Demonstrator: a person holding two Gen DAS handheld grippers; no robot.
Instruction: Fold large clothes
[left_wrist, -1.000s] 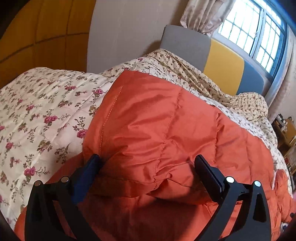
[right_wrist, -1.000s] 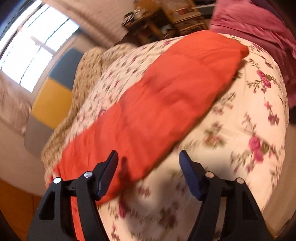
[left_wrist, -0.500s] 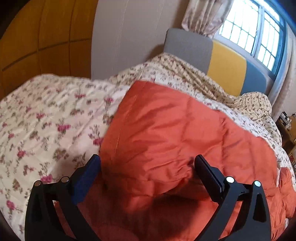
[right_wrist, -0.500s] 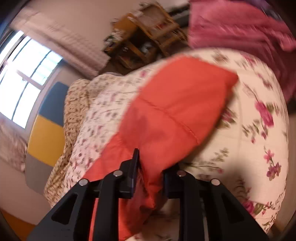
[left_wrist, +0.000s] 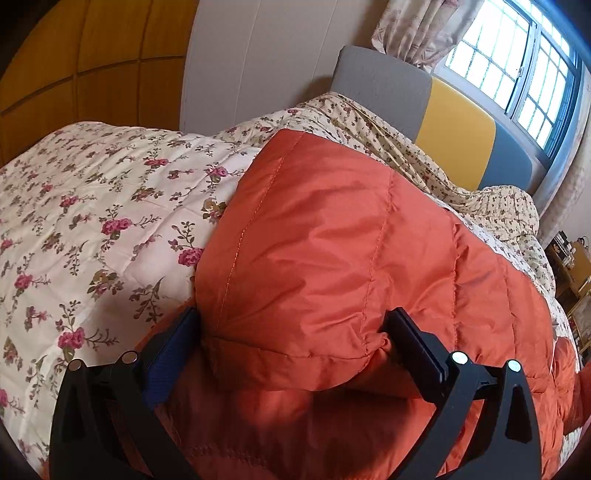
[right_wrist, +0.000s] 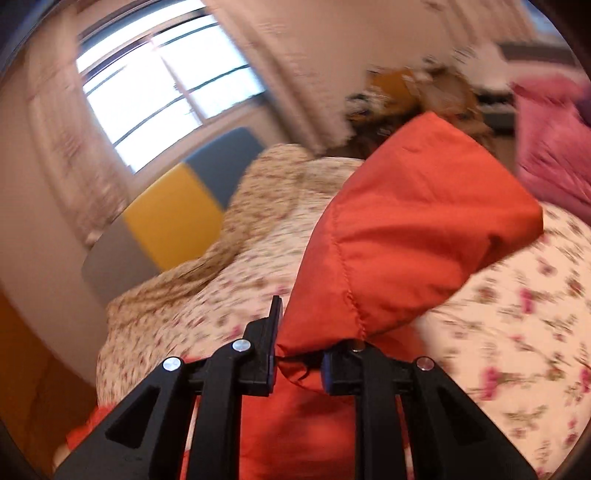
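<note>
Right wrist view: right gripper (right_wrist: 297, 360) pinched tight on a fold of the orange quilted garment (right_wrist: 402, 236), that end lifted clear of the floral bedspread (right_wrist: 517, 295) near its far right corner, picture smeared with motion. Left wrist view: left gripper (left_wrist: 291, 343) spread wide, one finger each side of a puffed hem of the same orange quilted garment (left_wrist: 343, 251), blue pads just beside the cloth, not squeezing it. Garment stretched lengthwise along the middle of the bed, one end toward the grey-and-yellow headboard (left_wrist: 443, 110), a crumpled small-print sheet (left_wrist: 498, 206) bunched between. Shell smooth, slightly glossy, nylon-like; padded in broad channels split by stitched seams; rounded, pillowy edges. Probably light for its bulk, soft and springy, apt to slide between pads and to puff back open after creasing. Best taken at a stitched seam or the hem, where filling is thin and layers bunch firmly, rather than mid-panel. Bedspread quilted cotton with pink roses, matte, likely grippy enough to hold the lower layer in place.
</note>
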